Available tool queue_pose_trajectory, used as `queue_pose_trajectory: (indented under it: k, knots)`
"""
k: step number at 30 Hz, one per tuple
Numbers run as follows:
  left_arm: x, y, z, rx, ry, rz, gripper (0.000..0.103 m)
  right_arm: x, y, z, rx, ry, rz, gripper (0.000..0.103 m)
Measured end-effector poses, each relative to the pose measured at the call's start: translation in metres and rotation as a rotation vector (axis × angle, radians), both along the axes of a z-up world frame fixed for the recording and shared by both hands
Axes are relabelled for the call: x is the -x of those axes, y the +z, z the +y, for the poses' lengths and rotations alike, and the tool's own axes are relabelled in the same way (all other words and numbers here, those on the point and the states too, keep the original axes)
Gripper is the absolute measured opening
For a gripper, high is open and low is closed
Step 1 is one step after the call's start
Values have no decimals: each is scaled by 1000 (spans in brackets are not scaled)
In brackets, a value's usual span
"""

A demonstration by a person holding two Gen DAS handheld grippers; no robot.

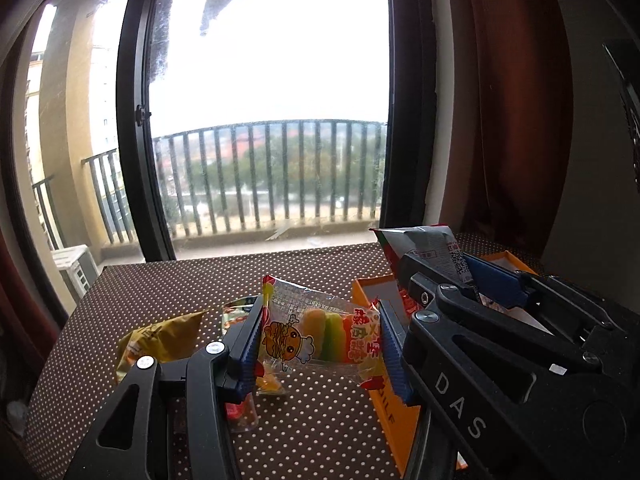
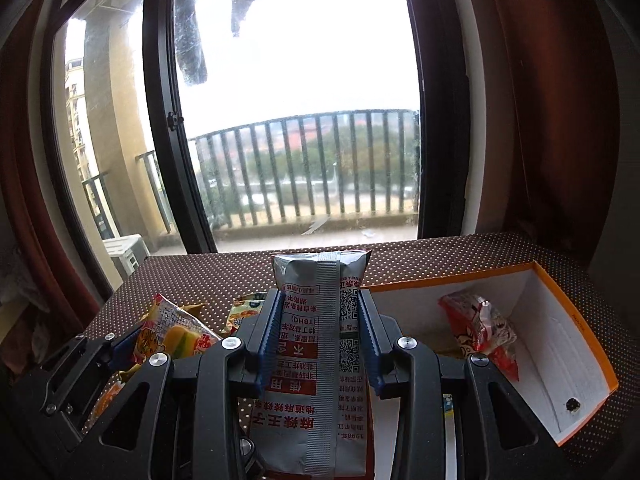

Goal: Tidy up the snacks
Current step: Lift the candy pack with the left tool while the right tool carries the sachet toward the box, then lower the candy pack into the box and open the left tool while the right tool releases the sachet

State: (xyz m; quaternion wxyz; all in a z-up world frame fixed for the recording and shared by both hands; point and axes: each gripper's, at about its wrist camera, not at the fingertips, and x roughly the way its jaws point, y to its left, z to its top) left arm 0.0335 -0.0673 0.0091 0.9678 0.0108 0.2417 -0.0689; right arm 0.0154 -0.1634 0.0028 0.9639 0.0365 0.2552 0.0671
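both tools are matte black plastic. the left gripper (image 1: pixel 320 344) has angular linkage arms with triangular cut-outs, round silver screw heads at the pivots, and ribbed blue pads lining its fingers. the right gripper (image 2: pixel 318 340) is built the same way; seen from the left wrist, one arm bears pale letters "das".

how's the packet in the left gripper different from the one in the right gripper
The burger gummy packet is clear, showing coloured sweets; the silver packet is opaque grey with red and black print. The gummy packet lies crosswise between the left gripper pads; the silver packet stands lengthwise in the right gripper. The gummy packet looks shorter. Both are sealed, gripped and held off the dotted table.
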Motion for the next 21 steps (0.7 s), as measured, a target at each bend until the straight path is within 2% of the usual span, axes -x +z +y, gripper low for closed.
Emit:
queue_pose_trajectory:
  k: [14,21]
  knots:
    - [-35,-3,-36,-18,-142,-3,53,-10,0,-52,-6,-130,-4,39]
    - [-65,-9,-56,-44,-218,9,53,-16,-3,-78,-15,-213,0,39]
